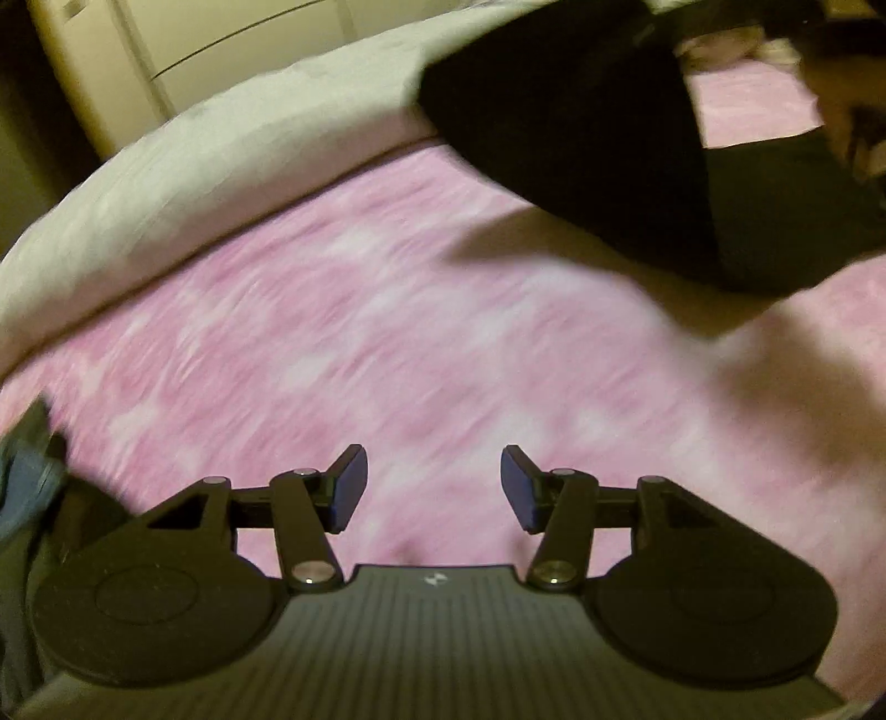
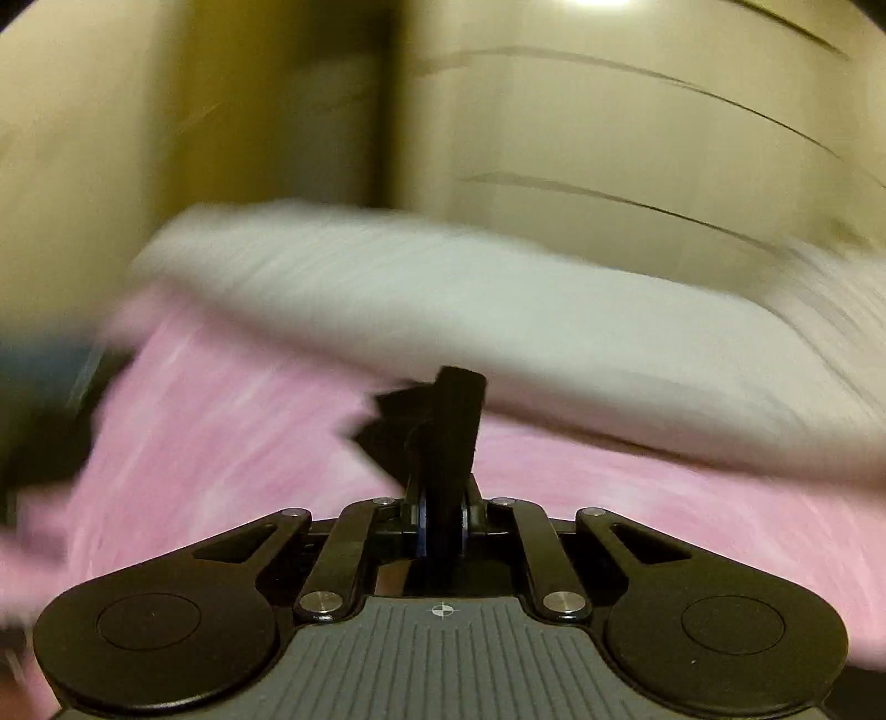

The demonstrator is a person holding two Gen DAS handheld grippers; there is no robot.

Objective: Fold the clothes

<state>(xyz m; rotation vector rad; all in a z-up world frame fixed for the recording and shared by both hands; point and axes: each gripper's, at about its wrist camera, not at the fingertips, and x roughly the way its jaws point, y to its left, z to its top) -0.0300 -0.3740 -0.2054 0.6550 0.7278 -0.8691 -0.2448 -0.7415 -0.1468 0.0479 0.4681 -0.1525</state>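
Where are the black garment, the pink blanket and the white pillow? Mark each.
black garment [image 1: 581, 138], left wrist view, on its broad dark panel.
pink blanket [image 1: 332, 332], left wrist view, on bare fabric.
white pillow [image 2: 443, 310], right wrist view, on its front face.

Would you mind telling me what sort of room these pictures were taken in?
Probably a bedroom: a pink patterned bedspread covers a wide soft surface, a pale grey pillow or folded duvet lies along its far edge, and cream cabinet doors stand behind it.
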